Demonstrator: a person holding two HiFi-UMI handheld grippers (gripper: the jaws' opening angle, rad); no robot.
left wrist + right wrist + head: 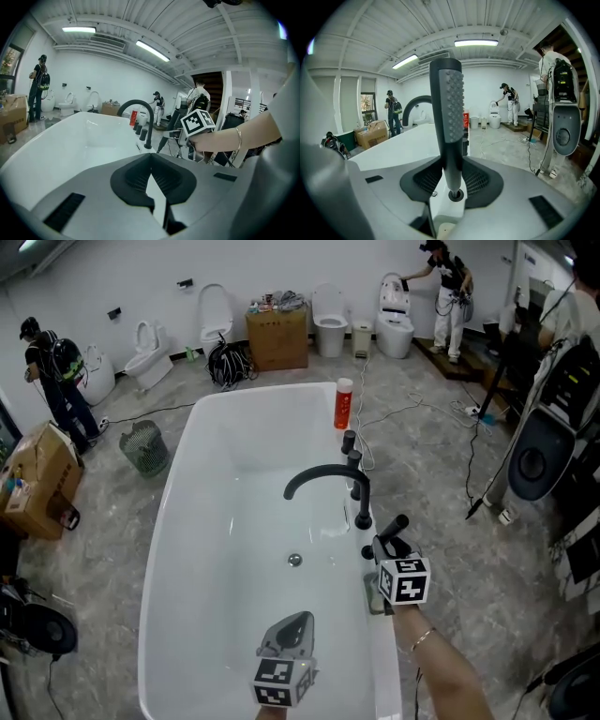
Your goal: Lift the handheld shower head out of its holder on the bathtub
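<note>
Holding a slim, nubbed shower head [447, 108] is the right gripper [450, 166].

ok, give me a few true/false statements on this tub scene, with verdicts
1. The right gripper is clamped on the black shower head. True.
2. The left gripper holds the red bottle. False: its jaws are together on nothing, and the bottle stands on the bathtub rim.
3. The faucet spout is white. False: it is black.
4. A wire waste basket stands on the floor beside the bathtub. True.
</note>
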